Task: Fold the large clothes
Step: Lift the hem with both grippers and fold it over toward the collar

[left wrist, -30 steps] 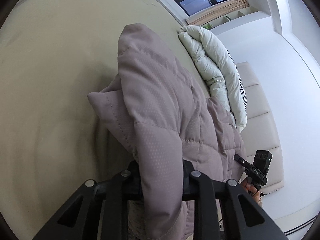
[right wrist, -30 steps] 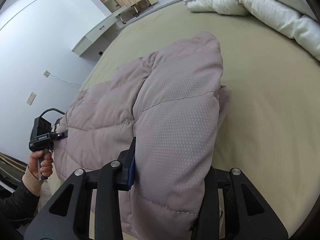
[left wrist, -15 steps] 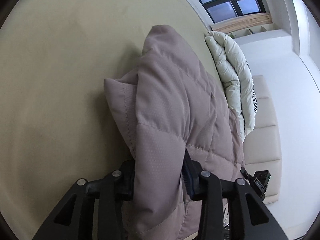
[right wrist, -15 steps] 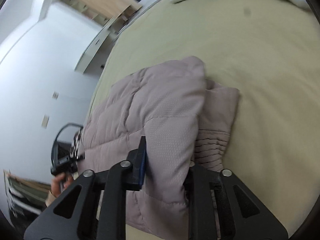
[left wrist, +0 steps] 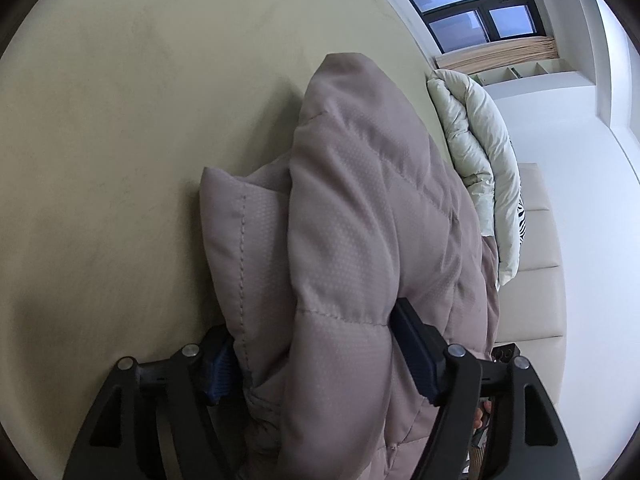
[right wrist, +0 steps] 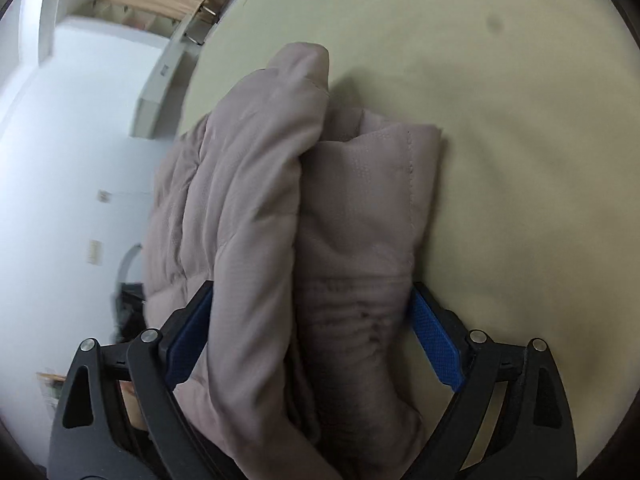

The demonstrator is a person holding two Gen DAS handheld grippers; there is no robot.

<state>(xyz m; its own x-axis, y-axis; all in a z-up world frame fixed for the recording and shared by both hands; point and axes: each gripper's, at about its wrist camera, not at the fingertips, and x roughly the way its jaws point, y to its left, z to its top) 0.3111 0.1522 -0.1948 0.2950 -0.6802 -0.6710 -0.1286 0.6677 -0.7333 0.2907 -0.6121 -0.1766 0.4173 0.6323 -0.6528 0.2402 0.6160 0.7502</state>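
A wide bed [left wrist: 120,140] under a plain beige sheet fills most of both views, smooth but for a small dark spot at the far side of the right wrist view. White walls [left wrist: 592,184] close the room; a dark-framed window [left wrist: 480,12] sits past the bed's far edge, with a tan curtain and open shelves below it. A padded cream headboard [left wrist: 536,264] runs along one side. A white duvet [left wrist: 476,152] lies bunched on the bed against it, a zebra-striped pillow peeking from behind.

The mauve quilted jacket [left wrist: 360,208] lies on the bed, folded over on itself in thick puffy layers.

The left gripper [left wrist: 316,344] has its jaws opening, the jacket's folded edge between them; its blue pads lie against the puffed fabric. The right gripper [right wrist: 312,320] also has its jaws opening, spread wide around another stack of the jacket's folds, the fabric filling the gap between the blue pads [right wrist: 436,344].
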